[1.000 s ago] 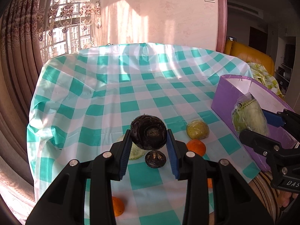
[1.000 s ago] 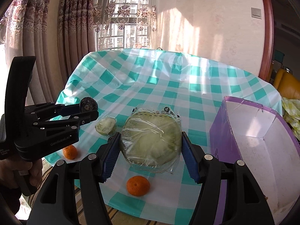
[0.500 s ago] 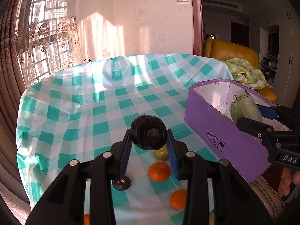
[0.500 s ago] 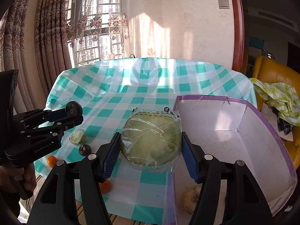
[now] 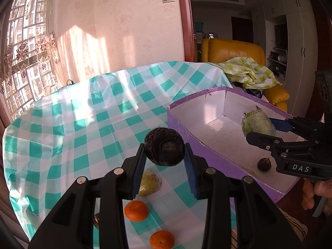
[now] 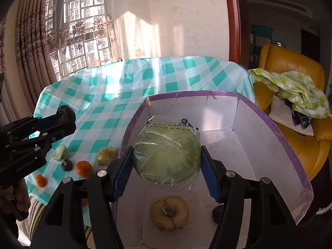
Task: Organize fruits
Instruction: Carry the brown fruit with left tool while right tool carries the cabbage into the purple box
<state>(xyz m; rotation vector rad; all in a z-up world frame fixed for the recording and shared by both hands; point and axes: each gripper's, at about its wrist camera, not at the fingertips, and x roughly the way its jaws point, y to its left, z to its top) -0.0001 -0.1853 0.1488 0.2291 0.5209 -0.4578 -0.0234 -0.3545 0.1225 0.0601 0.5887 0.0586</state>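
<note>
Jaws of left gripper (image 5: 165, 157) pinch dark round fruit (image 5: 164, 147), held above checked worktop (image 5: 83, 124) just left of purple box (image 5: 209, 157). Jaws of right gripper (image 6: 167, 169) clamp plastic-wrapped green melon (image 6: 167, 155) over box interior. Box floor: wrapped halved fruit (image 6: 169, 212), small dark fruit (image 5: 264, 164) near right wall. Worktop left of box: two oranges (image 5: 136, 210), wrapped yellow fruit (image 5: 149, 183), another small dark fruit (image 6: 66, 164), pale green wrapped piece (image 6: 60, 153).
</note>
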